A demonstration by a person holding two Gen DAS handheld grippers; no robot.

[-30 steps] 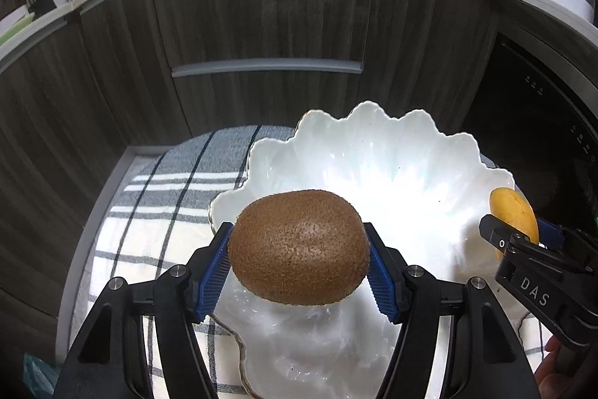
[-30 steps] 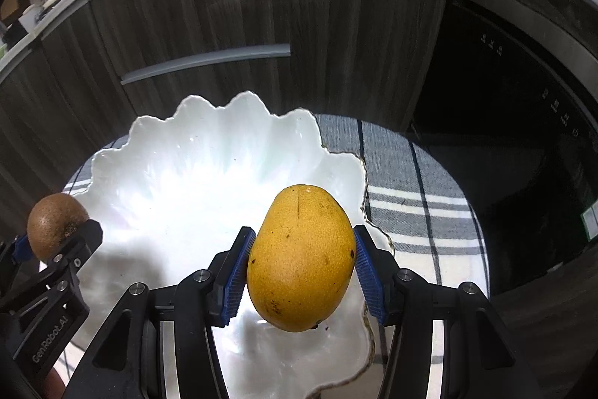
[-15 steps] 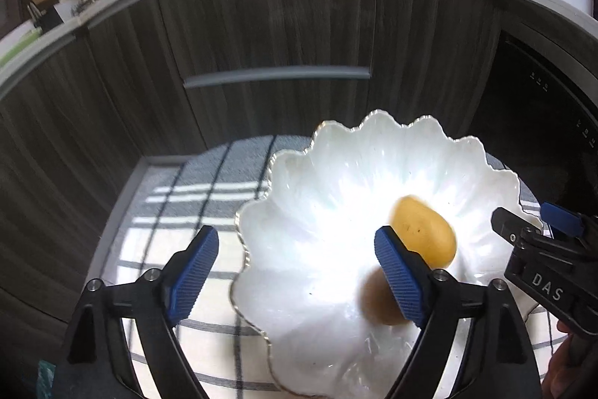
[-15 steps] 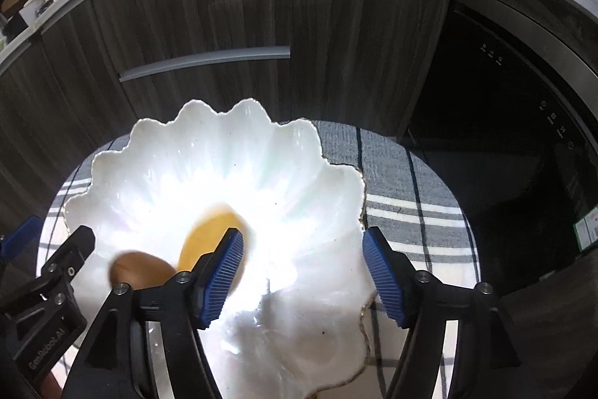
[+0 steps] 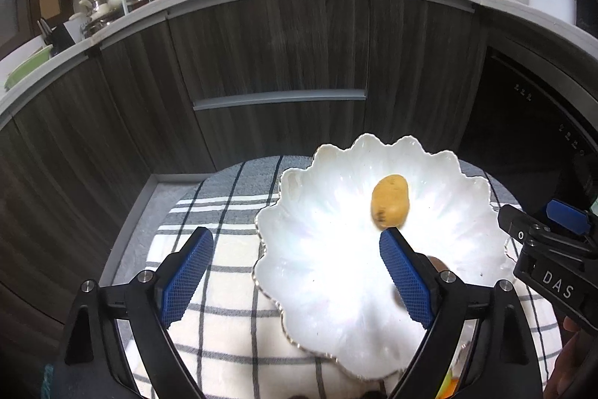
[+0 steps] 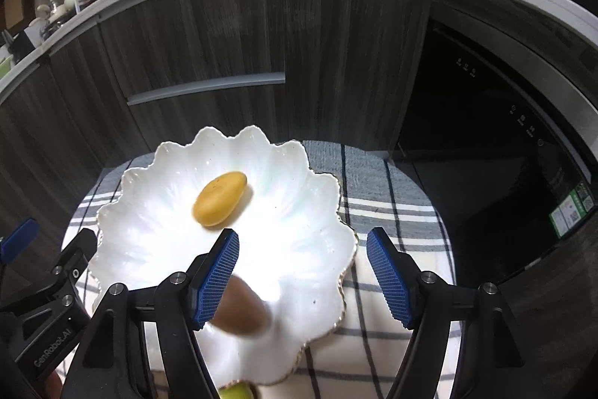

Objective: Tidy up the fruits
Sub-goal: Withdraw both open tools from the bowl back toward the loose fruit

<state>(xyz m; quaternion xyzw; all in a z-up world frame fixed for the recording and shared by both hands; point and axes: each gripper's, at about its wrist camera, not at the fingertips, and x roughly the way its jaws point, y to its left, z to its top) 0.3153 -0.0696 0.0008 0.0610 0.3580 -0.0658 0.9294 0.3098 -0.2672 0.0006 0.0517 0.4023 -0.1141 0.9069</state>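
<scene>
A yellow mango lies in the middle of the white scalloped plate. My left gripper hovers above the plate's left rim, its jaws opening and nothing between them. The brown kiwi peeks out behind its right finger. In the right wrist view the mango lies further back on the plate. The kiwi lies at the plate's near side, partly behind a finger. My right gripper stands open and empty above the plate's right half.
The plate sits on a checked cloth covering a round table. Dark wood cabinets stand behind and a dark appliance is at the right. A greenish fruit shows at the bottom edge, beside the plate.
Both grippers opened and let go: the kiwi left the left gripper, the mango the right, and both now lie in the plate. Both grippers rose and drew back.
</scene>
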